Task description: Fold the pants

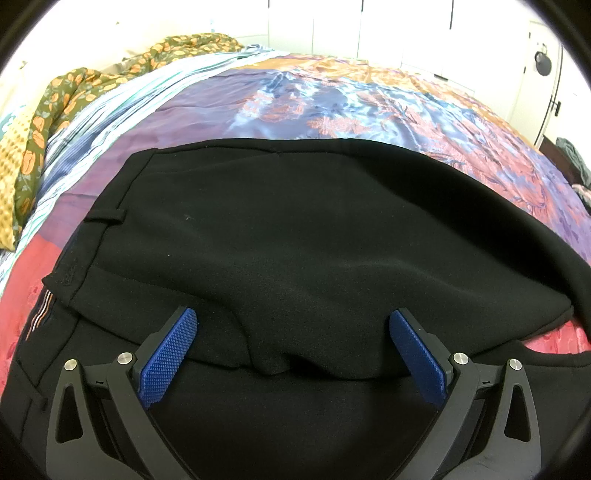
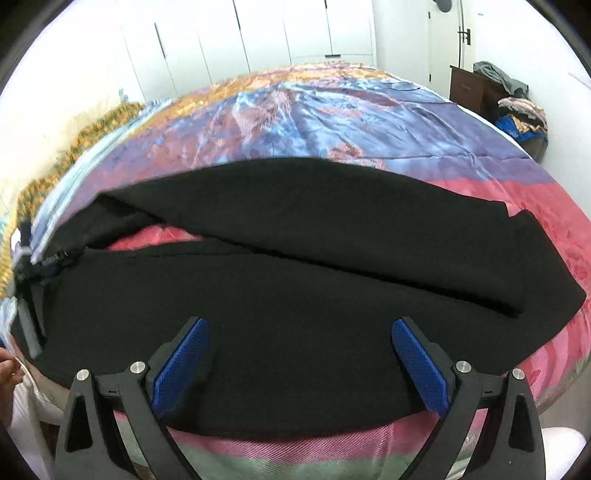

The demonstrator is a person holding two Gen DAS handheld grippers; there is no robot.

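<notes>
The room was white-walled, with a run of cupboard doors (image 2: 258, 33) behind a bed whose shiny bedspread (image 1: 332, 92) ran blue, purple, orange and red. Across that spread lay the black pants (image 1: 277, 240), much the largest dark shape, with the waistband and a belt loop (image 1: 105, 217) toward the left gripper's side and the two legs (image 2: 332, 229) stretching off to the right, a wedge of red cover showing between them near the crotch. One layer was already turned over another, its edge rumpled just ahead of the left gripper (image 1: 293, 328).

Both pairs of tongs stood apart and held nothing; the right gripper (image 2: 299, 338) hung over the nearer leg. To fold neatly, I judged each should pinch an outer edge through all layers, lift together, and smooth that rumple first.
</notes>
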